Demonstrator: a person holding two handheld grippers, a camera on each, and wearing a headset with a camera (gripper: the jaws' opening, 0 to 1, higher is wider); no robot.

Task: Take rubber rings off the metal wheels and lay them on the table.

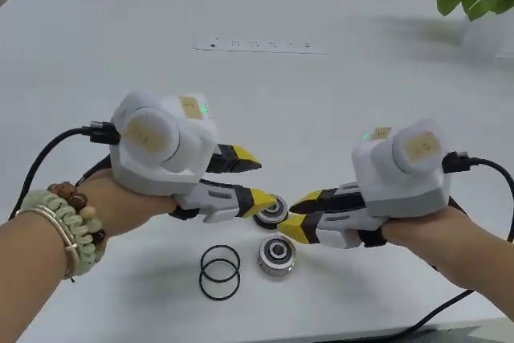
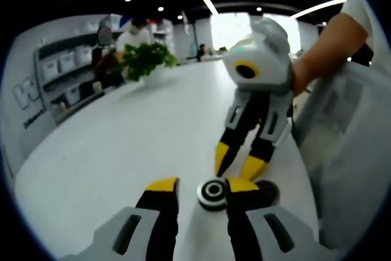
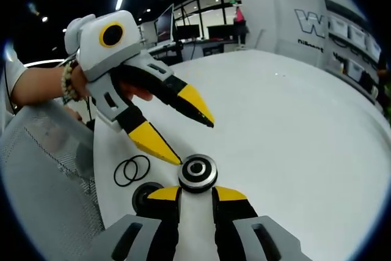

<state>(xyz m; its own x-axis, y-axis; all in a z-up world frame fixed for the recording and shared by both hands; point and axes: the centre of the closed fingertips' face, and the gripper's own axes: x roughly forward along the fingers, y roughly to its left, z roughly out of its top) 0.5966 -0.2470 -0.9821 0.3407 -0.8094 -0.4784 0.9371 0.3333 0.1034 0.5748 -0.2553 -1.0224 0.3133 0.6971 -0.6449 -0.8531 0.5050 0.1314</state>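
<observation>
Two black rubber rings (image 1: 219,271) lie flat on the white table (image 1: 120,54), touching each other. Just right of the rings rests one metal wheel (image 1: 276,253). Behind the rings and a little to the right, a second wheel (image 1: 271,210) sits between both grippers. The left gripper (image 1: 267,181) has its claw spread wide, with one jaw tip against the second wheel. The right gripper (image 1: 292,213) has a narrower claw, its tips at the same wheel; whether it really grips, I cannot tell

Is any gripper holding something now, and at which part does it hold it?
The right gripper seems to pinch one metal wheel by its rim, at the jaw tips. The left gripper is open, holding nothing.
</observation>
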